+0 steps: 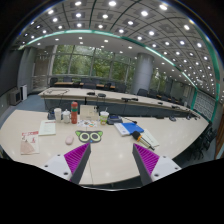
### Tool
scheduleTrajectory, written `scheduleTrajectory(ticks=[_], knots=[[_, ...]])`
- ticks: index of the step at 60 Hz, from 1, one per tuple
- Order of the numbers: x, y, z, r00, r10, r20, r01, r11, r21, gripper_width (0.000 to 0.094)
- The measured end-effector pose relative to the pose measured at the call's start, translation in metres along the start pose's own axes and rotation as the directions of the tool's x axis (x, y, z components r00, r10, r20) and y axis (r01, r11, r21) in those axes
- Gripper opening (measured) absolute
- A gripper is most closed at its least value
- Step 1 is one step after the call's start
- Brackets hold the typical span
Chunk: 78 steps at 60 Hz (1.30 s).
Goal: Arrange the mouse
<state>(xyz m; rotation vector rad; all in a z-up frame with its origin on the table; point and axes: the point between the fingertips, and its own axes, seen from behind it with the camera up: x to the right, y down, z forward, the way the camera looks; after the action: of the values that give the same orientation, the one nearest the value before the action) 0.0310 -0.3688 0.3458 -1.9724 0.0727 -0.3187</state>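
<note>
The claw (110, 160) hangs spread and empty above the pale counter (105, 170), its pads (76, 158) well apart. The mouse seems to be the small pink thing (69, 141) left of the green-patterned box (89, 135), though it is too small to be sure, and its long axis and heading cannot be read. Approaching on that guess risks a misaligned grasp or bumping the box.
</note>
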Motion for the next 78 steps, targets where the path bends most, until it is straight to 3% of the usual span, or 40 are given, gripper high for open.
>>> scheduleTrajectory(ticks=[19, 40, 55, 71, 78], knots=[[-0.026, 0.063, 0.014, 0.999, 0.001, 0.040, 0.002, 0.998, -0.069, 0.0851], [-0.149, 0.163, 0.121, 0.977, 0.028, 0.210, 0.008, 0.985, -0.171, 0.0855], [-0.258, 0.147, 0.254, 0.951, 0.043, 0.308, 0.006, 0.988, -0.156, 0.0854], [-0.332, 0.128, 0.386, 0.948, 0.055, 0.313, 0.004, 0.983, -0.184, 0.0834], [-0.351, 0.135, 0.418, 0.948, 0.051, 0.316, 0.021, 0.975, -0.219, 0.0771]])
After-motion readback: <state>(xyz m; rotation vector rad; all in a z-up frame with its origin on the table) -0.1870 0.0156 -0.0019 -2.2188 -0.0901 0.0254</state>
